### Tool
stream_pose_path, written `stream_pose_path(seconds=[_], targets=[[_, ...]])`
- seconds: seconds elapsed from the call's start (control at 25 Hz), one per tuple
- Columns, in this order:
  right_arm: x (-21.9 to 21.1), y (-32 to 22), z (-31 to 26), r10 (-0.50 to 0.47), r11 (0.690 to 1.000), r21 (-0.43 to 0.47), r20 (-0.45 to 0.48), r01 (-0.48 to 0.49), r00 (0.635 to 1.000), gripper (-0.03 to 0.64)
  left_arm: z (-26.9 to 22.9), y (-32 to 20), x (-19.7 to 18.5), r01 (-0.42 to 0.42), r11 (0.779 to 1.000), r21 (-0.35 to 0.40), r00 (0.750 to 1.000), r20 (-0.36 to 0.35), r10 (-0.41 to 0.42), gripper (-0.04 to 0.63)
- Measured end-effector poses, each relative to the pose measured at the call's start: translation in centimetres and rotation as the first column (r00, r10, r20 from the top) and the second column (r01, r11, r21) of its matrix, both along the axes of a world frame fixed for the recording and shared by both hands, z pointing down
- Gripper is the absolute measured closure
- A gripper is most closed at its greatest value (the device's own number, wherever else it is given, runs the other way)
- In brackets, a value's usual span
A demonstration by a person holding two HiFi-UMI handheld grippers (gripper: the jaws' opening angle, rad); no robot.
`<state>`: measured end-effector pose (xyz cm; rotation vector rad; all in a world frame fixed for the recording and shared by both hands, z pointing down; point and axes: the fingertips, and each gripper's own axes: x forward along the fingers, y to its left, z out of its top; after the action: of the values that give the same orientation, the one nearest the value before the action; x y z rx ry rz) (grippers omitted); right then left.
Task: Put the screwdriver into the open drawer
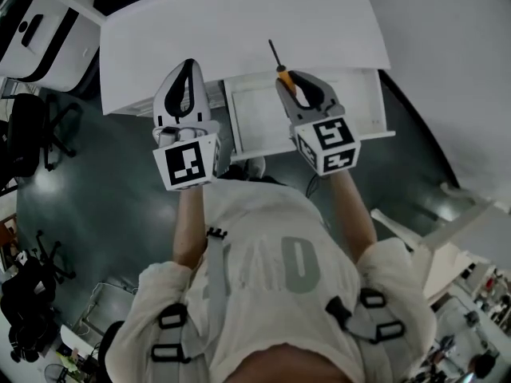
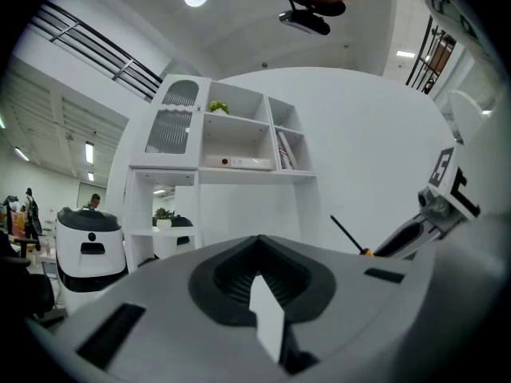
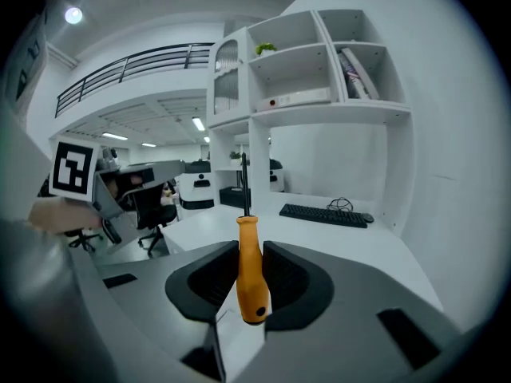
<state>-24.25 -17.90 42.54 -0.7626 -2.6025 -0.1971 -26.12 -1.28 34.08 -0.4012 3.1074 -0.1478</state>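
Item one, dark green floor (image 1: pixel 96 214), filling the left of the head view, with black office chairs (image 1: pixel 32 130) standing on it. Item two, white tabletop (image 1: pixel 239 18), broad and bare where I can see it from above; the right gripper view shows a black keyboard (image 3: pixel 323 214) lying on a stretch of it farther off. Item three, white shelf unit (image 2: pixel 231 134) with open compartments, standing behind that surface, with a small green plant (image 2: pixel 218 107) in its upper middle compartment. Item four, white drawer (image 1: pixel 259 118), pulled out from under the tabletop's near edge, its inside facing up between my two arms. Item five, left tool (image 1: pixel 189 64), level, to the left of the drawer and clear of it; its own view shows the pads (image 2: pixel 231 274) brought together with nothing between them. Item six, right tool (image 1: pixel 292 88), tilted somewhat downward above the drawer's far left part, clamped narrow on the screwdriver (image 3: pixel 252 282). Item seven, that screwdriver (image 1: pixel 282 73): orange handle pinched between the pads, handle butt towards the camera, black shaft running straight out past the tips and crossing the tabletop's front edge as seen from above. It is in the air, held over the drawer's back, not resting in it.
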Motion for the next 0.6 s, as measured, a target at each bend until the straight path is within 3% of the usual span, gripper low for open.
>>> stream_pose_path(seconds=[0.32,0.44,0.6], targets=[[0.5,2.0,6.6,-0.158,0.977,0.127,-0.129,0.174,0.979,0.525,1.4,2.2,0.6,0.053,0.998,-0.016,0.999,-0.011,-0.053,0.591],[1.1,1.9,10.3,-0.192,0.957,0.179,-0.199,0.229,0.961,0.525,1.9,2.7,0.6,0.075,0.997,0.004,0.997,-0.032,-0.075,0.591],[2.1,1.7,14.2,-0.222,0.922,0.253,-0.274,0.293,0.936,0.525,3.1,3.5,1.0,0.080,0.996,-0.030,0.994,-0.066,-0.082,0.591]])
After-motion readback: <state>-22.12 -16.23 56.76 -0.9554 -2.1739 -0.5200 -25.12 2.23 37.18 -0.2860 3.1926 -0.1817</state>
